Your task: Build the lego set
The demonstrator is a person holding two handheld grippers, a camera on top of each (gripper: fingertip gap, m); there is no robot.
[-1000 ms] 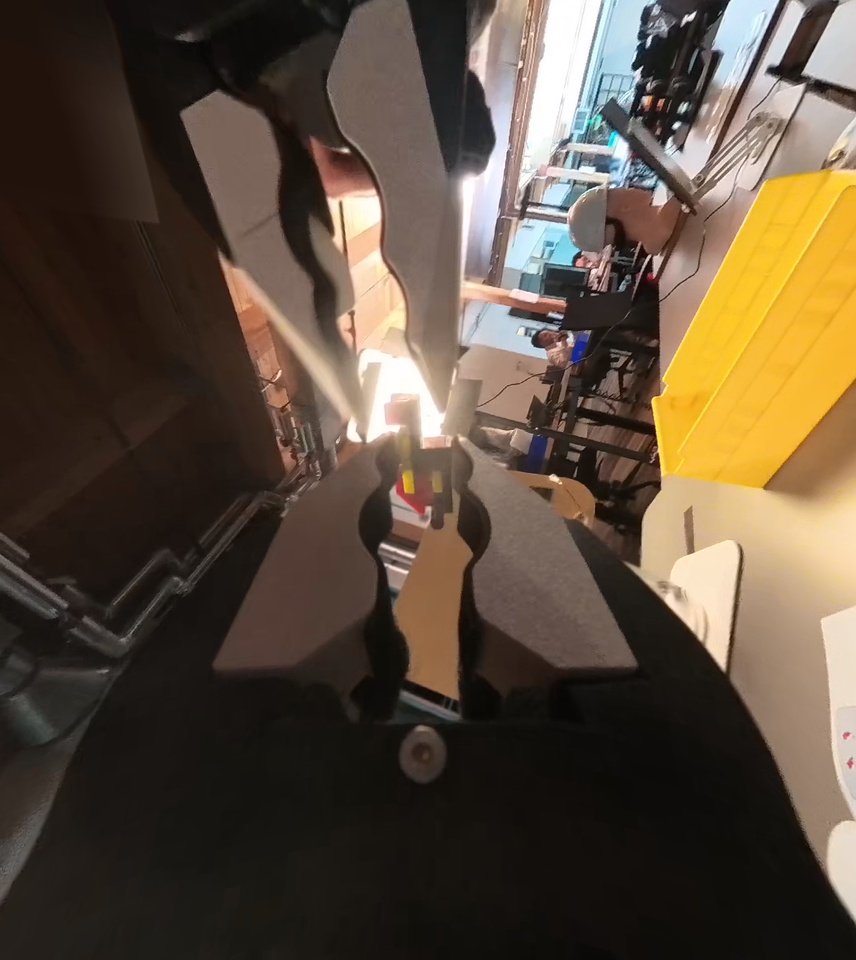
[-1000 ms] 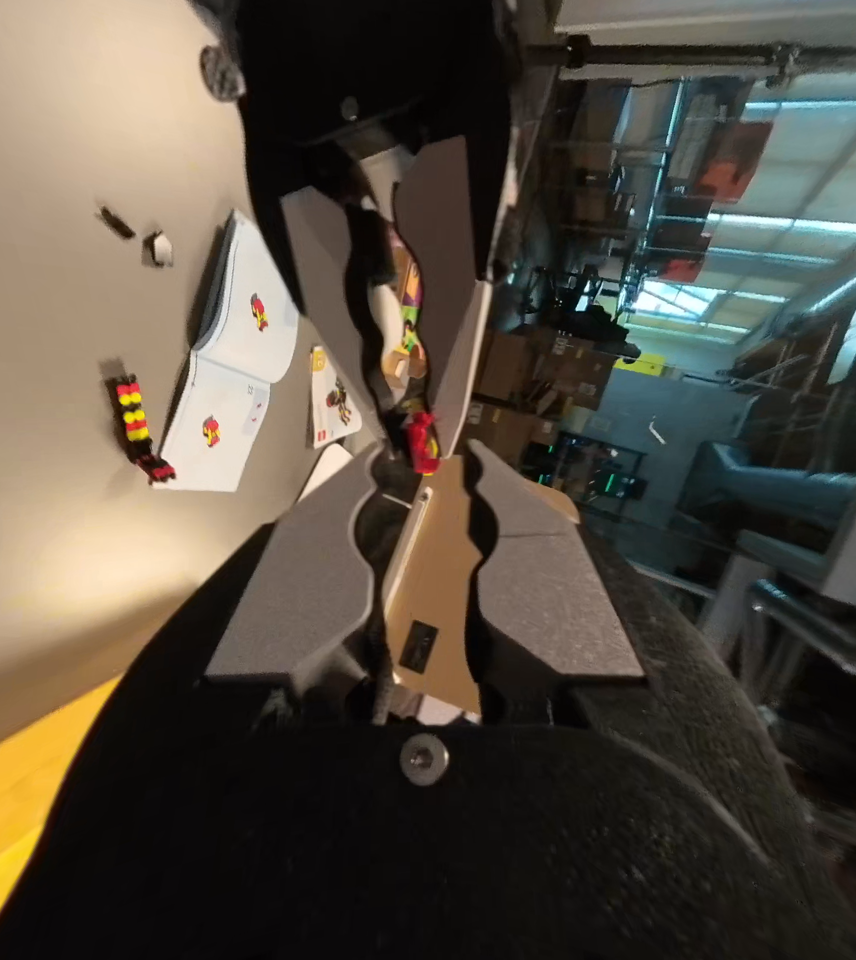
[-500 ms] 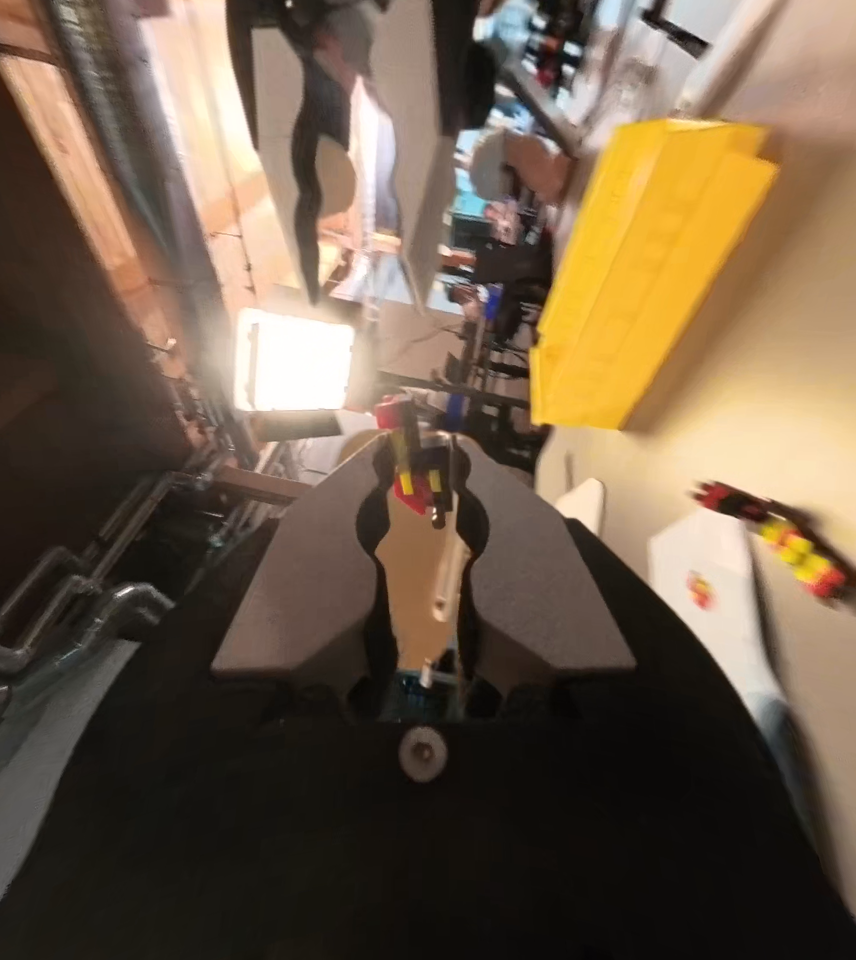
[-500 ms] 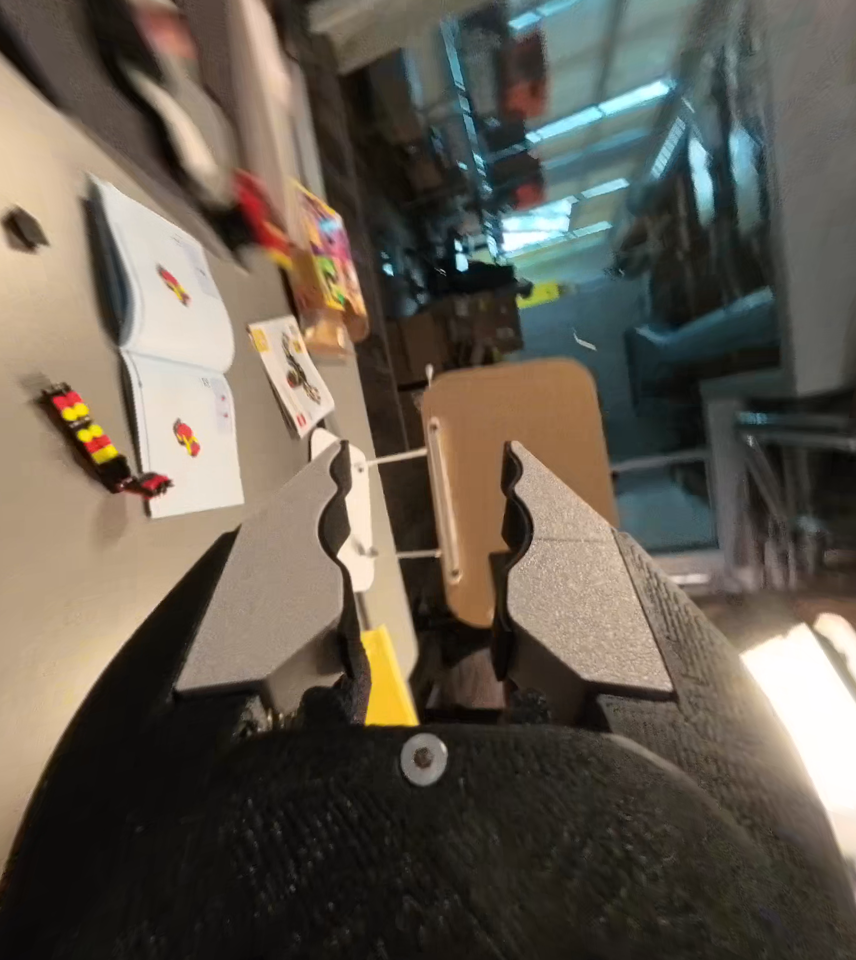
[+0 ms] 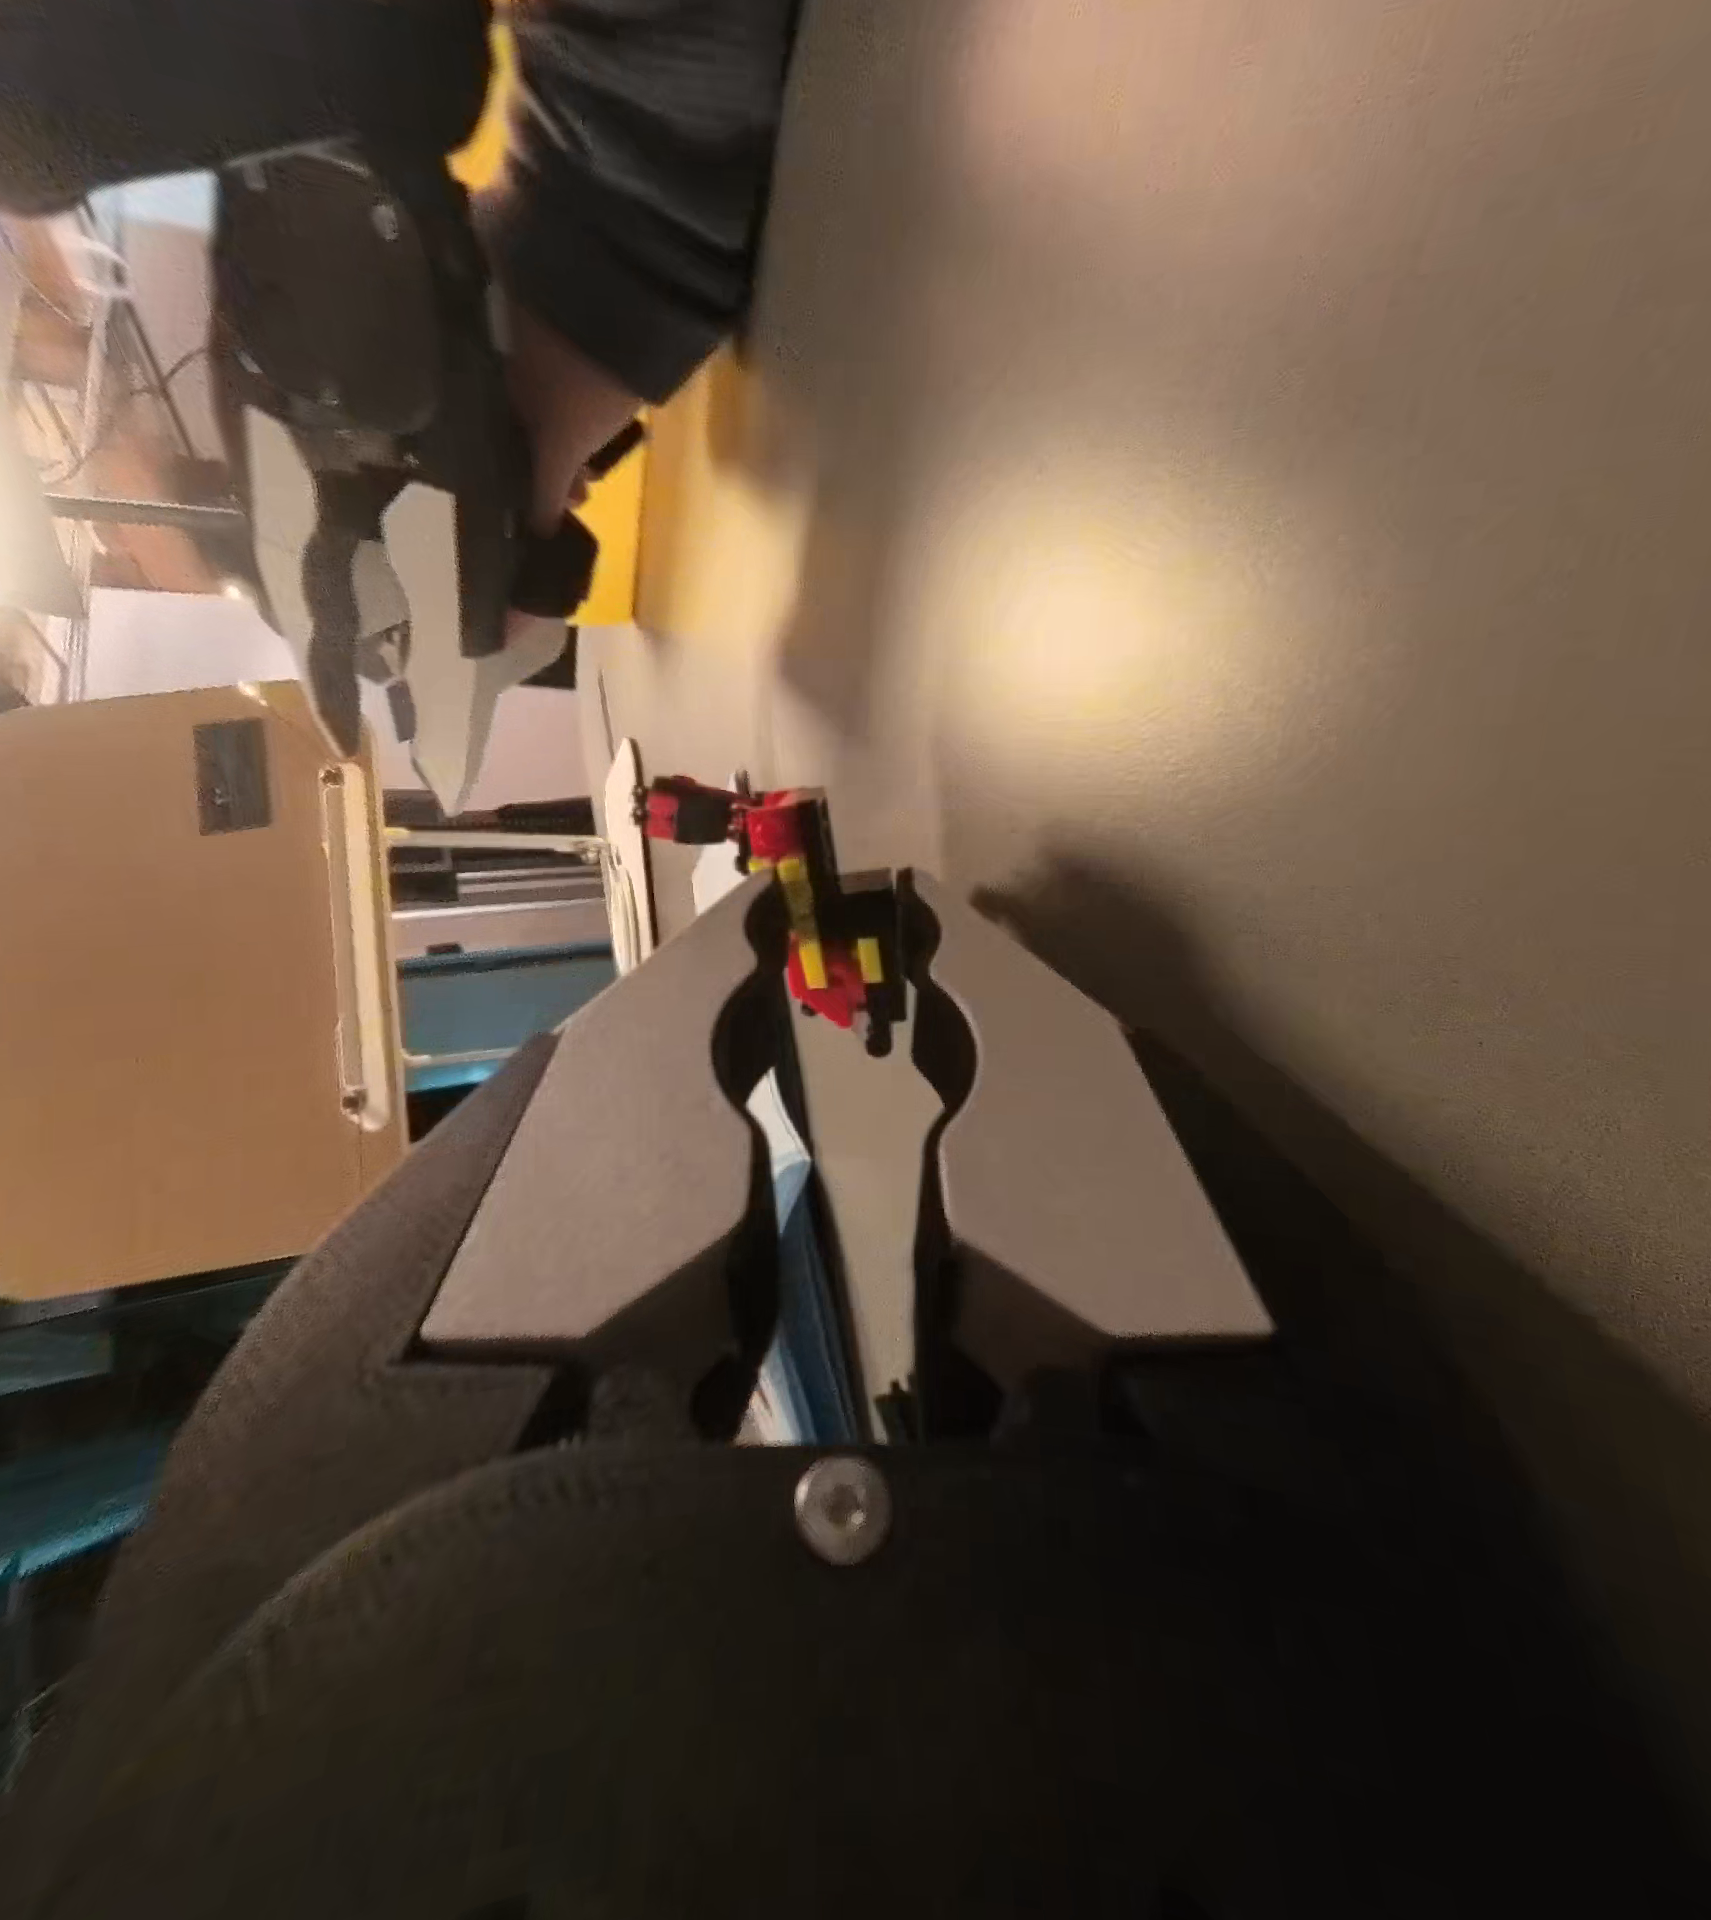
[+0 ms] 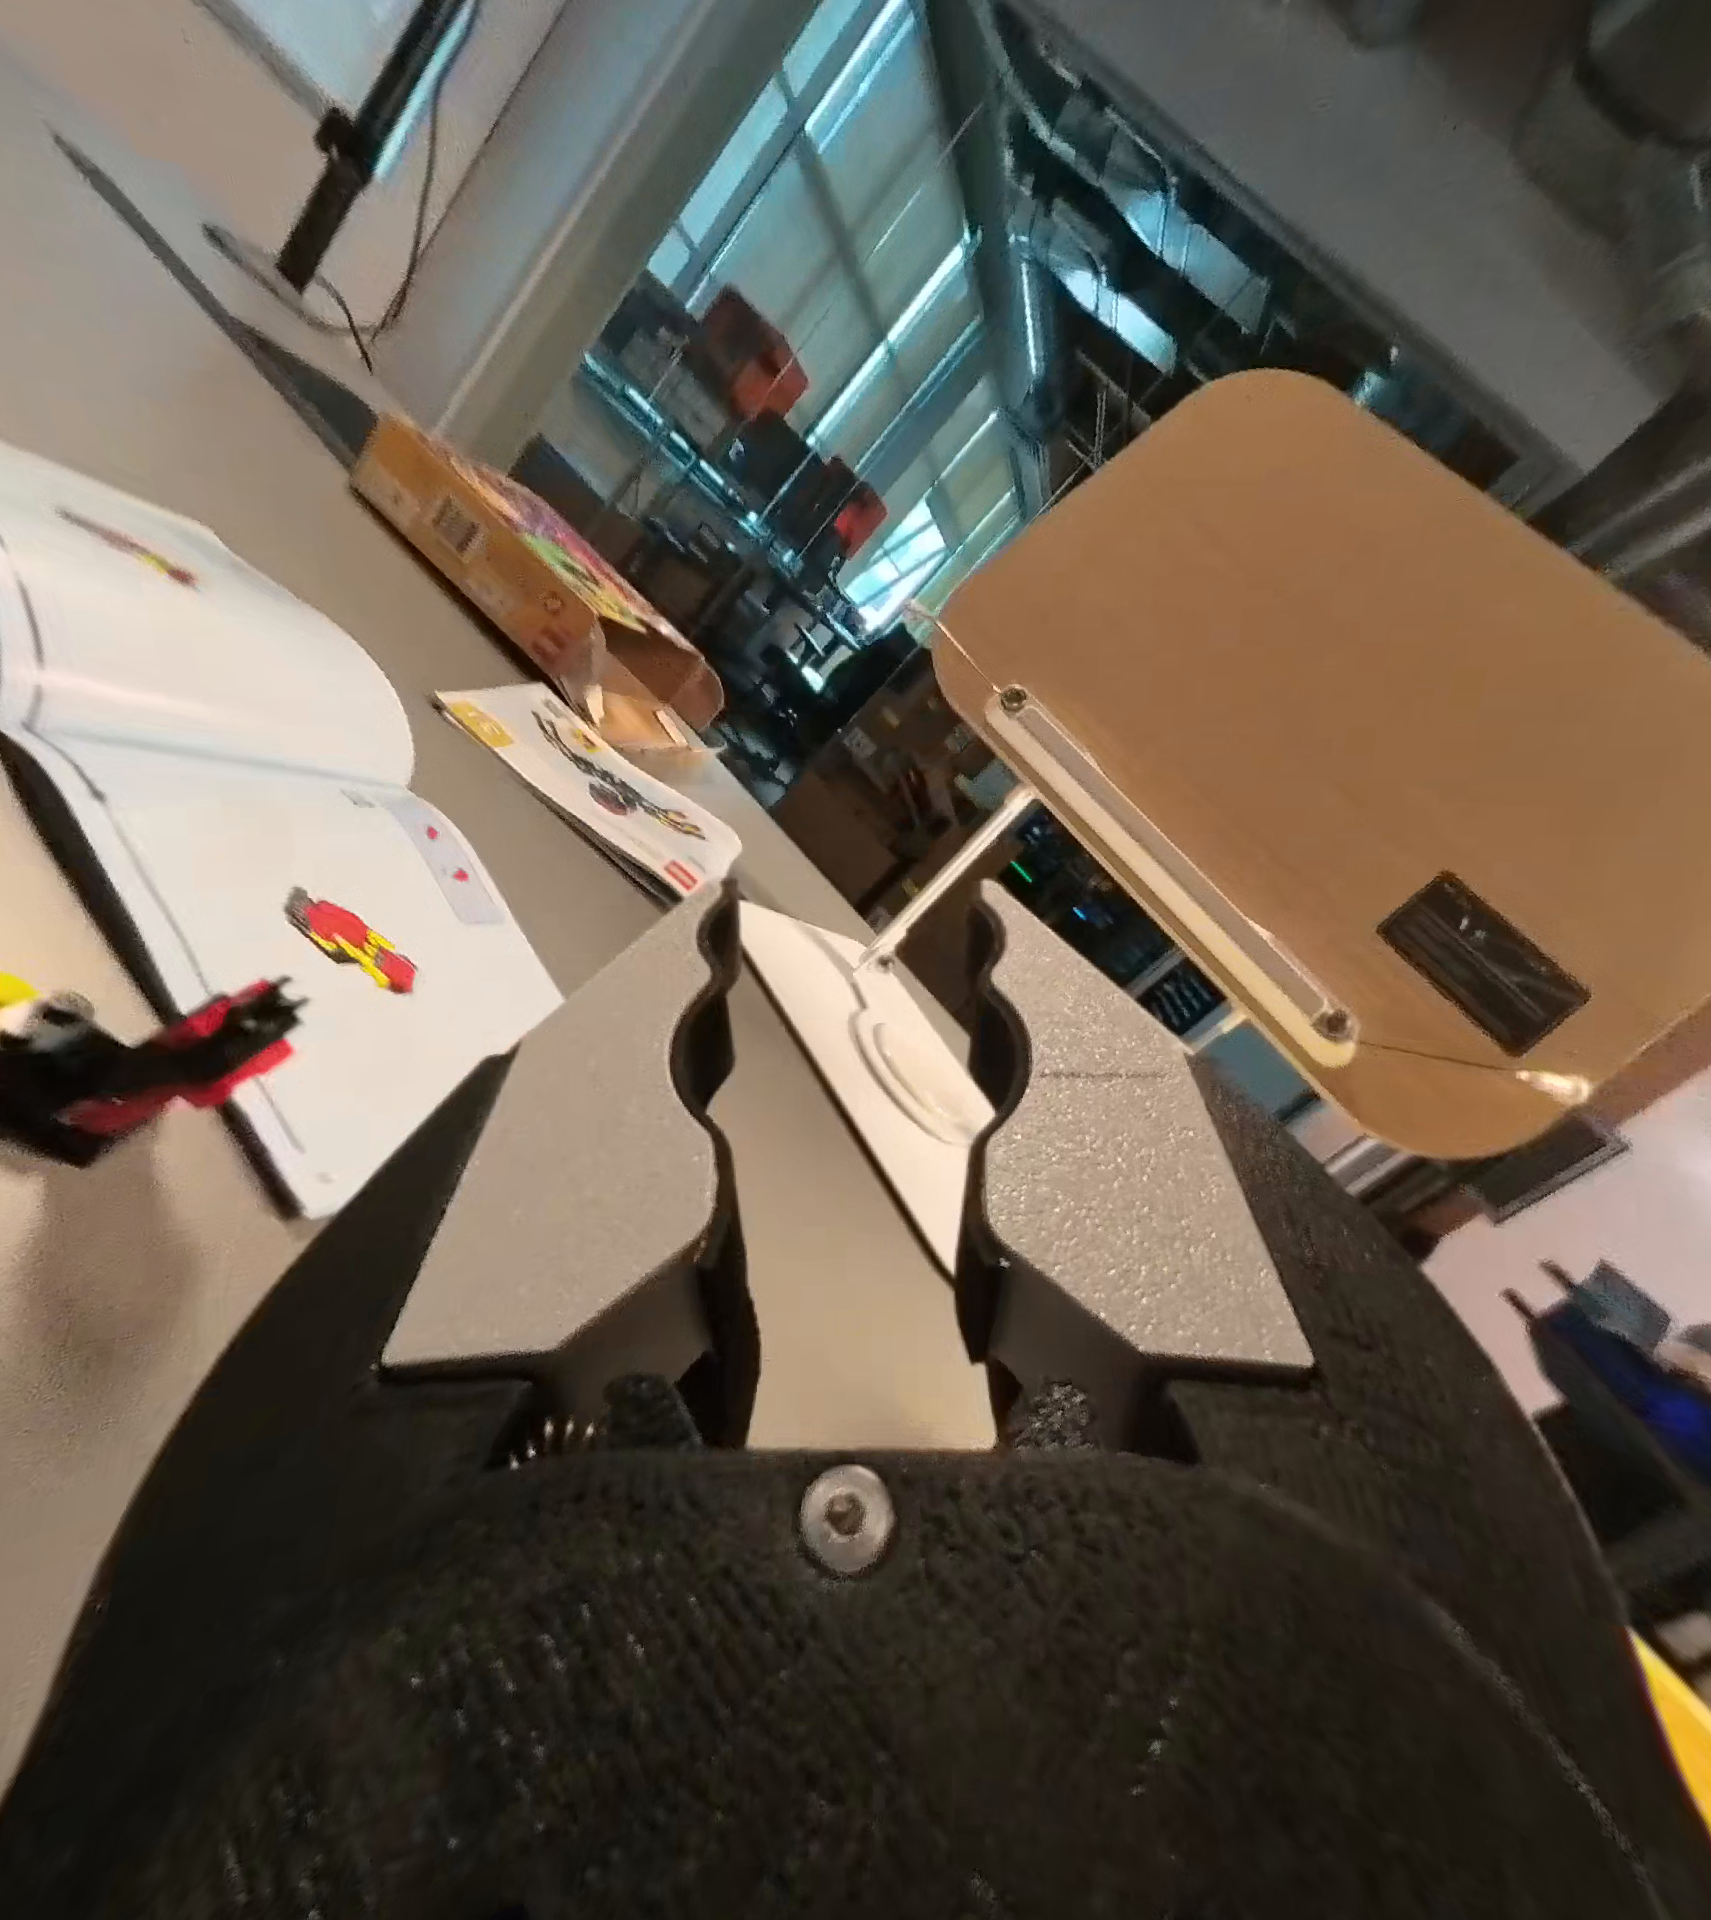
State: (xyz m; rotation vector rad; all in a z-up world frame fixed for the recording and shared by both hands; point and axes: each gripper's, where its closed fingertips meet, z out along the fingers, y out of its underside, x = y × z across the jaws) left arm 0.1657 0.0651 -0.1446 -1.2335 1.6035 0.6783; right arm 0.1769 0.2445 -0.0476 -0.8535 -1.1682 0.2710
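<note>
Here we pinch the small red-and-yellow lego piece (image 5: 830, 961) in our left gripper (image 5: 835, 914), while the long lego strip (image 6: 51, 1049) lies left of our right gripper's (image 6: 846, 935) spread, empty fingers (image 6: 612, 1101), beside the open booklet (image 6: 238, 831) on the bench (image 6: 20, 1351).

Right gripper (image 6: 849, 940) now parted and off the red-yellow lego piece (image 5: 823, 940), swung tableward

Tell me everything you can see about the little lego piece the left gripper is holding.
The lego assembly is a small plastic cluster of red, yellow and black bricks. It is pinched between the tips of the left gripper, which is shut on it. A red and black part juts beyond the tips, close to the beige table; contact is unclear.
</note>
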